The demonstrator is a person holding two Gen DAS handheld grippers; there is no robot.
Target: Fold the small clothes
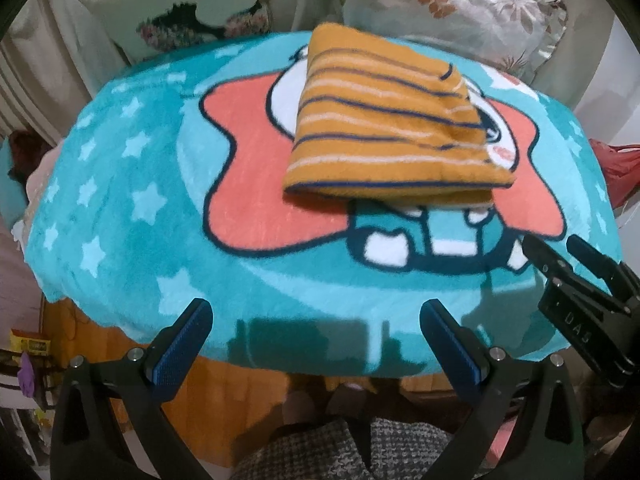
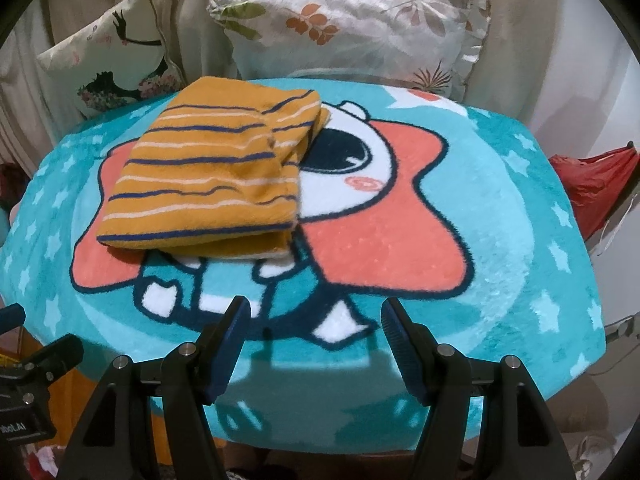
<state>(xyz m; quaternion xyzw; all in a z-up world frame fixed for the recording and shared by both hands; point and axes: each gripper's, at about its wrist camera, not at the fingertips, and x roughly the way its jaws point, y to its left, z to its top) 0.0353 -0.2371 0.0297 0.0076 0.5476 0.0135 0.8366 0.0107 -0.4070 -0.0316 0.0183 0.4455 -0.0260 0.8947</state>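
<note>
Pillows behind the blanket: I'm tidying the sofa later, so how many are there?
2. One pillow with a dark bird print leans at the back left; one pillow with a leaf print leans at the back right. Others may be hidden beyond the frame.

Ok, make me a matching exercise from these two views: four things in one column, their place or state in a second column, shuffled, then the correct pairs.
Things
1. striped garment
2. left hand-held gripper
3. floral pillow
4. red bag

Places or states
A. off the right edge of the blanket
B. folded, lying on the cartoon figure
C. propped up behind the far edge of the blanket
D. open, empty, over the near edge of the blanket

The blanket is the teal star-patterned one.

Pairs: 1-B, 2-D, 3-C, 4-A
</note>
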